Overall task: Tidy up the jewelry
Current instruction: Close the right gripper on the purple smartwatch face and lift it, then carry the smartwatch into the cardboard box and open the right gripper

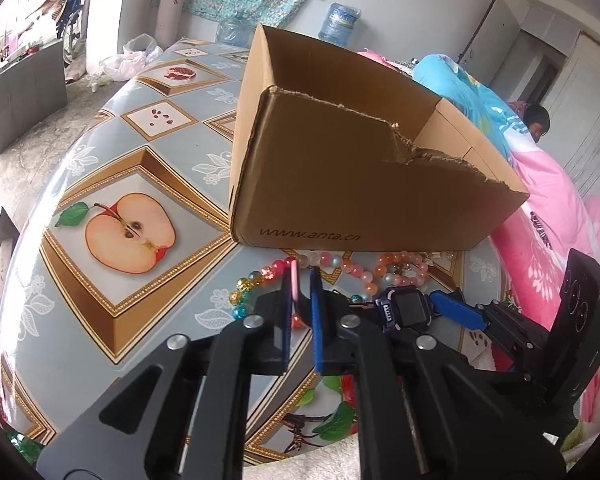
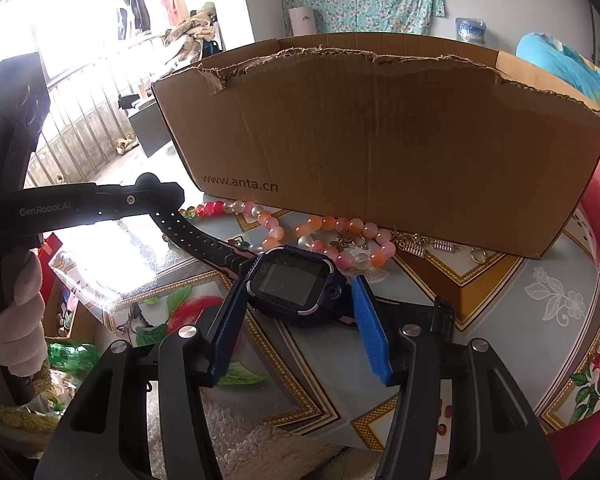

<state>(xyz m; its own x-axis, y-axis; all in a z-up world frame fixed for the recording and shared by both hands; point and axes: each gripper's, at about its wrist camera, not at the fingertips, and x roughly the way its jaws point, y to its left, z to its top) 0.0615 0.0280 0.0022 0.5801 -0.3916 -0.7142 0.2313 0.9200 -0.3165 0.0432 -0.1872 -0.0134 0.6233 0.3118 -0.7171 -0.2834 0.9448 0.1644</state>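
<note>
A dark blue smartwatch lies in front of the cardboard box. My right gripper is shut on its case, one blue pad on each side. Its black strap runs left to my left gripper. In the left wrist view my left gripper is shut on the strap's pink underside, with the watch and a right finger just to its right. Bead bracelets in pink, orange and white lie along the foot of the box.
Small metal charms and a ring lie by the box's right corner. The fruit-patterned table curves away on the left. Pink bedding lies to the right, with a person behind it. A gloved hand holds the left gripper.
</note>
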